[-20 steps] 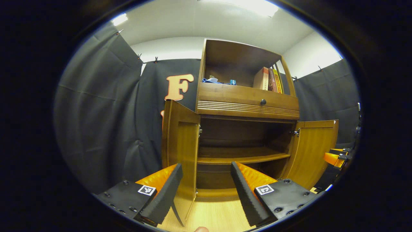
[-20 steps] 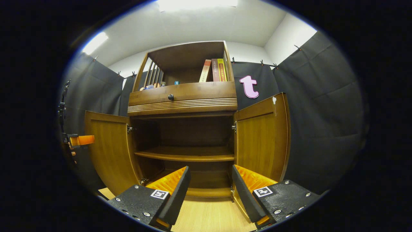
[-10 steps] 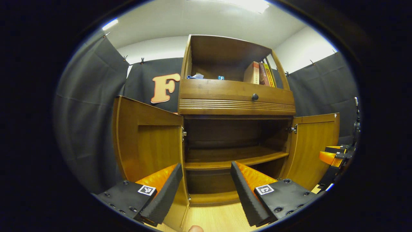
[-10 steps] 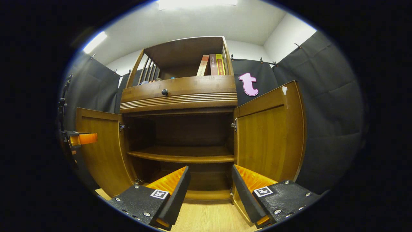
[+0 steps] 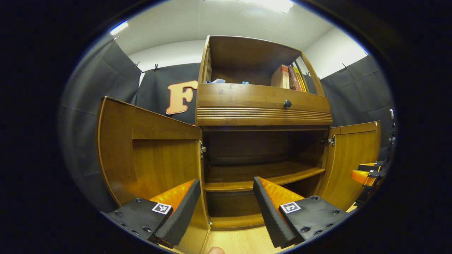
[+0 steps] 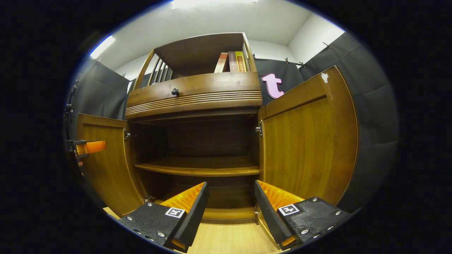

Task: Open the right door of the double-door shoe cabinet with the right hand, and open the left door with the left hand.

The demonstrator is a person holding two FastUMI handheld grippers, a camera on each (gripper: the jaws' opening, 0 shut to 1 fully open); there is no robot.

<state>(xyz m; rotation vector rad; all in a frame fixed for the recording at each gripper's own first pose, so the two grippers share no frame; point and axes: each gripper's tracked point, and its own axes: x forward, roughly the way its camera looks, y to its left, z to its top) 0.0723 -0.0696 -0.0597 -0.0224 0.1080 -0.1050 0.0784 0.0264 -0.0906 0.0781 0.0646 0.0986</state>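
The wooden shoe cabinet [image 5: 263, 113] [image 6: 194, 97] stands with both lower doors swung wide. In the left gripper view the left door [image 5: 148, 155] fills the left side and the right door [image 5: 353, 158] hangs open at the right. My left gripper [image 5: 226, 208] is open, nothing between its fingers, just in front of the left door's hinge edge. In the right gripper view the right door [image 6: 307, 137] looms close on the right and the left door [image 6: 106, 162] stands open on the left. My right gripper [image 6: 231, 210] is open and empty, close to the right door's lower hinge side.
An empty inner shelf [image 6: 197, 167] crosses the cabinet. A drawer with a dark knob [image 5: 287, 103] sits above, and books [image 6: 231, 61] stand on the top shelf. The other gripper [image 5: 365, 174] [image 6: 86, 148] shows at each view's edge. Light wooden floor [image 6: 229, 240] lies below.
Both doors have swung wider. The left door went from nearly edge-on to broadly open in the left gripper view. The right door grew larger in the right gripper view.
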